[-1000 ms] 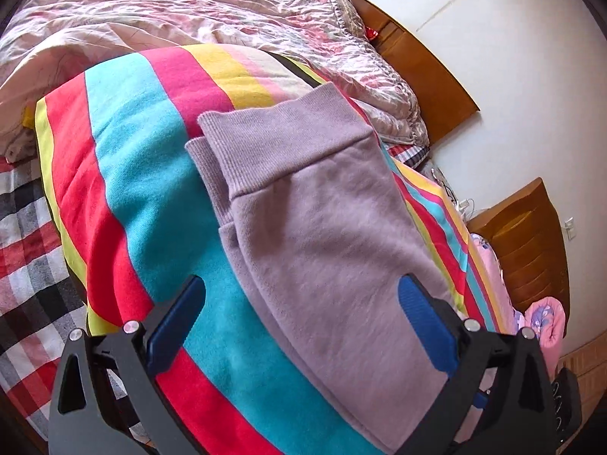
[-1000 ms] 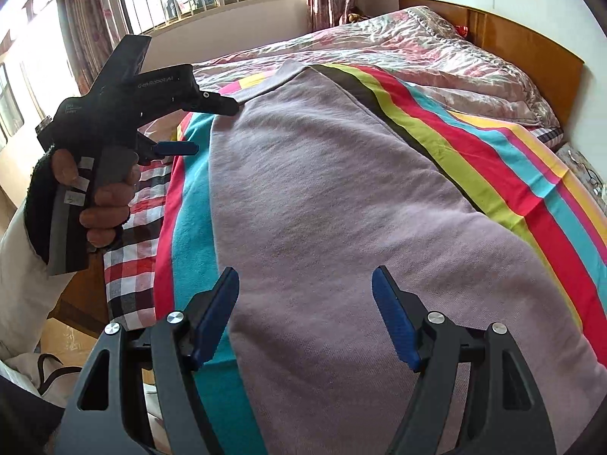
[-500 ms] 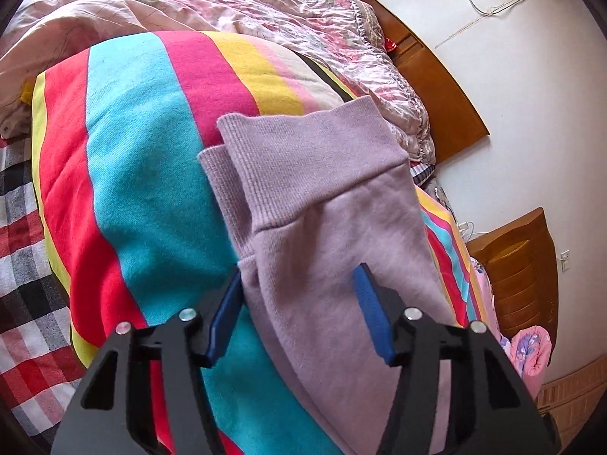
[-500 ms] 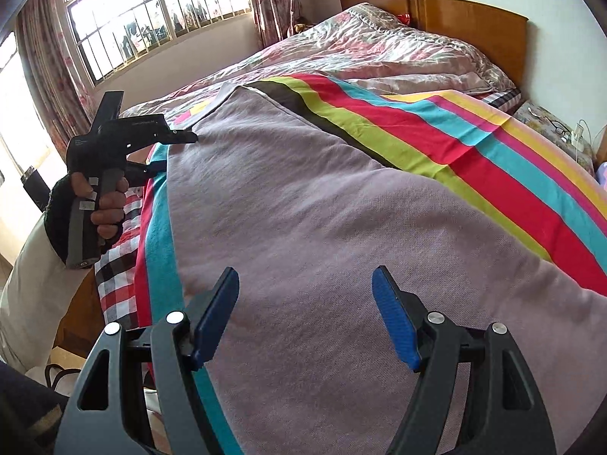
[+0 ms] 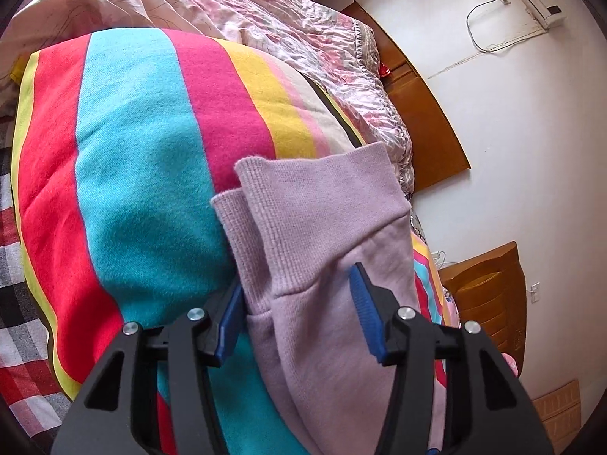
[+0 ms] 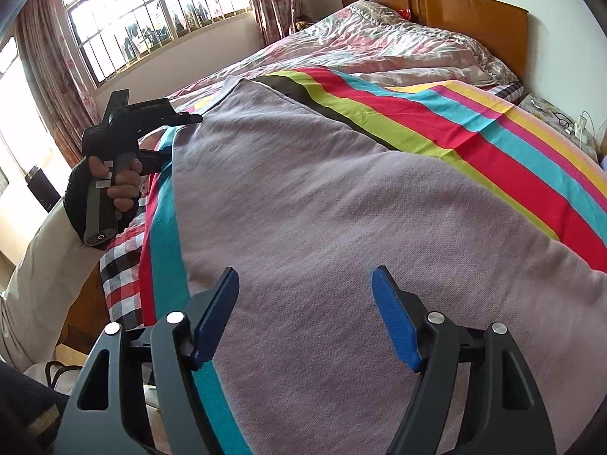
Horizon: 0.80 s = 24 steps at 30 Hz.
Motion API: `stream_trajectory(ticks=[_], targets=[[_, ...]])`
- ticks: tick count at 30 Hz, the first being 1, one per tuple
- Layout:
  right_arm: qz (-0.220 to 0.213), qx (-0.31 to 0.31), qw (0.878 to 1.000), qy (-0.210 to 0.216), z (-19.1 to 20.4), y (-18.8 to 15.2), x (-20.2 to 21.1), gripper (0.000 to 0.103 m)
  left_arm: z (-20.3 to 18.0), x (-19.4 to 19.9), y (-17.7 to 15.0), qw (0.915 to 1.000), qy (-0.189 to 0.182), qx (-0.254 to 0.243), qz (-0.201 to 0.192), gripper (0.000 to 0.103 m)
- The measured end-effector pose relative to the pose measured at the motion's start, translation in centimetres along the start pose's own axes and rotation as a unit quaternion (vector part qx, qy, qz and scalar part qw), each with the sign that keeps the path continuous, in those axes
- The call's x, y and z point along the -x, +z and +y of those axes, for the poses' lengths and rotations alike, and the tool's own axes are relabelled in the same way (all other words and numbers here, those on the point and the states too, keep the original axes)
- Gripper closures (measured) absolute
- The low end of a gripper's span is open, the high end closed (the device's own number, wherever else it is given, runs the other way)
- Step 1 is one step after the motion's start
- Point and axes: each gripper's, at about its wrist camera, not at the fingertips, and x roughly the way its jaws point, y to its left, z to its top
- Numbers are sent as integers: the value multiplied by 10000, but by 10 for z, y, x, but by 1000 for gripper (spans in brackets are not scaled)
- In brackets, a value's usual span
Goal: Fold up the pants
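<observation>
Lilac knit pants (image 6: 303, 204) lie flat along a striped blanket (image 6: 493, 140) on the bed. In the left wrist view their two ribbed cuffs (image 5: 303, 204) lie stacked, and my left gripper (image 5: 299, 314) is open with its blue pads on either side of the leg just below the cuffs. My right gripper (image 6: 305, 314) is open and empty, low over the wide part of the pants. The left gripper (image 6: 178, 132) also shows in the right wrist view, held in a gloved hand at the far cuff end.
A pink floral quilt (image 5: 227, 11) is bunched at the head of the bed by a wooden headboard (image 6: 470, 15). A checked sheet (image 5: 22, 303) covers the bed's near side. A wooden nightstand (image 5: 489, 295) stands by the wall. Windows (image 6: 151, 15) lie beyond.
My left gripper has moved forward along the leg to the cuffs and its jaws have narrowed around the fabric. My right gripper has shifted slightly over the pants, still open.
</observation>
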Motion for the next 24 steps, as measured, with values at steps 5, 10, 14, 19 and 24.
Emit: stream_trajectory(ticks=[5,10,14,19,24], targets=[[-52,-65,9999,-73,-1,-3,6,31,-6,3,-1,9996,70,-253,-99,86],[126,-119,9990,-417,-9,-18,11,31,-18,20,4,9977,-90,-545,-382,89],[299,-57,9986,-438,-12,-34,11,31,-4,18,2,9991,29,-298,-316,89],[-21,-238,9972,-706,-32,-16,25,31,1,28,-3,9988,49,-163,-461,89],[-363,-604,9973,-217,-76,28,14,31,-10,30,-5,9979,207,-347,-509,89]])
